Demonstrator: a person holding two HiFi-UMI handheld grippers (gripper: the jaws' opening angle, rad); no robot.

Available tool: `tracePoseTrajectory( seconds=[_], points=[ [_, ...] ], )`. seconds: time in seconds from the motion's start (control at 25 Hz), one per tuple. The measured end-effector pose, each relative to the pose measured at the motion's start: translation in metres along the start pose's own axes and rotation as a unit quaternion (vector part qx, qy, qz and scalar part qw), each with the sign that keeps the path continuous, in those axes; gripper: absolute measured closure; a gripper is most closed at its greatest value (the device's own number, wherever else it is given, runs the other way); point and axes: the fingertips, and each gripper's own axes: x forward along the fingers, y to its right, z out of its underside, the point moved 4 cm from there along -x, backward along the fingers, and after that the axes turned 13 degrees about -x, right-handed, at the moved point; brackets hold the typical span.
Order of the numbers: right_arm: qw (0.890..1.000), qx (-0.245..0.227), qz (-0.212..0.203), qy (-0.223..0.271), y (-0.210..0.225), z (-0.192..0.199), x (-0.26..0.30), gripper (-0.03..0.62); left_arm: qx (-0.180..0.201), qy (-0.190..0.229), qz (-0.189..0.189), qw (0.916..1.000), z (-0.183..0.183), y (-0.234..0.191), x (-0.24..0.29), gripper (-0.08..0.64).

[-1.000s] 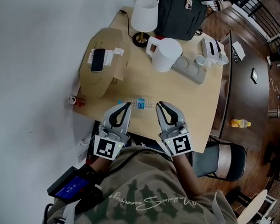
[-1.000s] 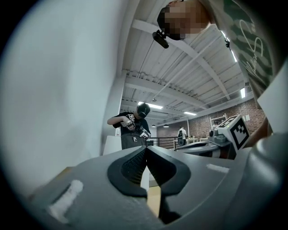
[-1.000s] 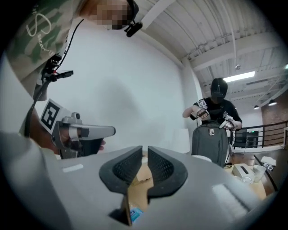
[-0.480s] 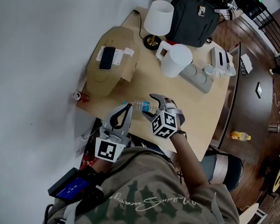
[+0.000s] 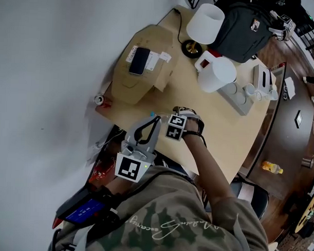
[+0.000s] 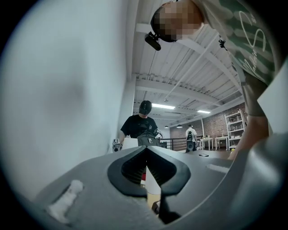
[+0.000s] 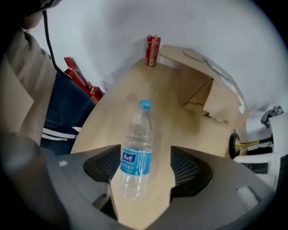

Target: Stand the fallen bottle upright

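A clear water bottle (image 7: 135, 157) with a blue label and blue cap lies on its side on the light wooden table (image 5: 218, 129). My right gripper (image 7: 146, 173) points straight down over it. Its jaws have just been opening and now stand wide, with the bottle's body between them, nearer the left pad, neither pad pressing. In the head view the right gripper (image 5: 175, 123) hides most of the bottle; only the cap (image 5: 152, 115) peeks out. My left gripper (image 5: 156, 119) is shut, held level at the table's near edge, just left of the bottle.
A cardboard box (image 5: 143, 75) with a phone (image 5: 139, 60) on it sits at the left. A red can (image 5: 100, 100) stands at the left corner. Farther back stand a white lamp (image 5: 206, 24), a white jug (image 5: 216, 74), a power strip (image 5: 240, 99) and a black bag (image 5: 242, 27).
My right gripper has left the near edge, turned to point down and dropped over the bottle. The left gripper has barely shifted.
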Motion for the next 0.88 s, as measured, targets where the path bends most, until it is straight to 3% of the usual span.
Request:
tracePoseTrajectory(
  seconds=[0.24, 0.44, 0.68, 0.88],
  points=[
    [0.998, -0.012, -0.052, -0.017, -0.014, 0.001, 0.054, 0.243, 0.013, -0.007, 0.001, 0.9999, 0.012, -0.017, 0.010, 0.557],
    [0.996, 0.000, -0.086, -0.010, -0.023, 0.007, 0.070, 0.261, -0.012, -0.023, 0.002, 0.9997, 0.025, -0.028, 0.021, 0.557],
    [0.997, 0.001, -0.081, 0.003, -0.025, 0.007, 0.069, 0.267, -0.013, -0.024, -0.016, 0.9995, 0.032, -0.044, 0.023, 0.557],
    [0.997, 0.001, -0.073, 0.017, -0.026, 0.007, 0.069, 0.273, -0.007, -0.021, -0.011, 0.9997, 0.032, -0.051, 0.028, 0.557]
  ],
)
